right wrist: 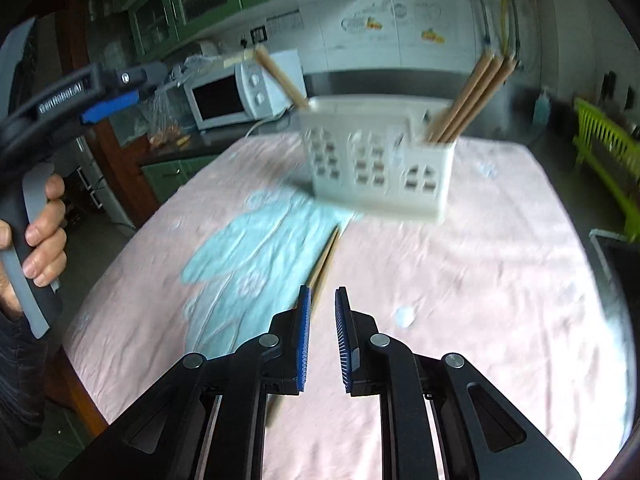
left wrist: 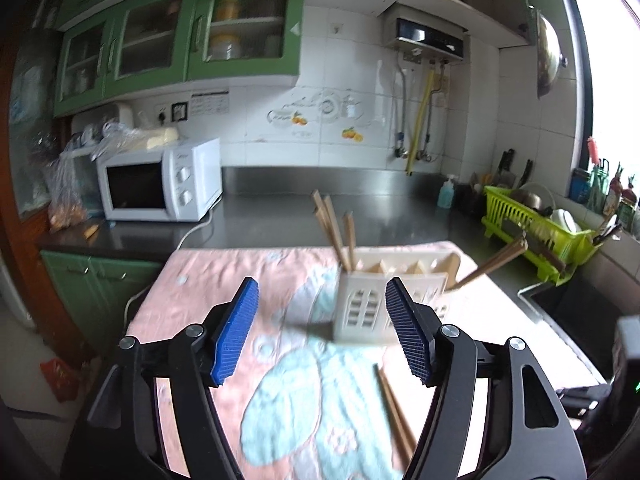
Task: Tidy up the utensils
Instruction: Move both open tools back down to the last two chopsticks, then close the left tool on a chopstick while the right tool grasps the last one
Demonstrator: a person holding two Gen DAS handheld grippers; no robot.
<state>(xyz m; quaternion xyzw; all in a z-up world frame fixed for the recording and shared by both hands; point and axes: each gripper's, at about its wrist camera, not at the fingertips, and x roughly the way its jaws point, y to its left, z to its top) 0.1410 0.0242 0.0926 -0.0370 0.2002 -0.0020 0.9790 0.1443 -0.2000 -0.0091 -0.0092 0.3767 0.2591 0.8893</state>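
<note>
My right gripper [right wrist: 322,336], nearly together and empty, hovers over the loose chopsticks [right wrist: 324,264]; next, pinch them for the holder [right wrist: 380,160].

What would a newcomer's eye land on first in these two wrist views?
Probably the cream utensil holder standing mid-table on the pink towel, with chopsticks fanning out of its end compartments. Next, the loose chopsticks lying on the towel just ahead of the right gripper, and the left gripper spread wide before the holder.
</note>
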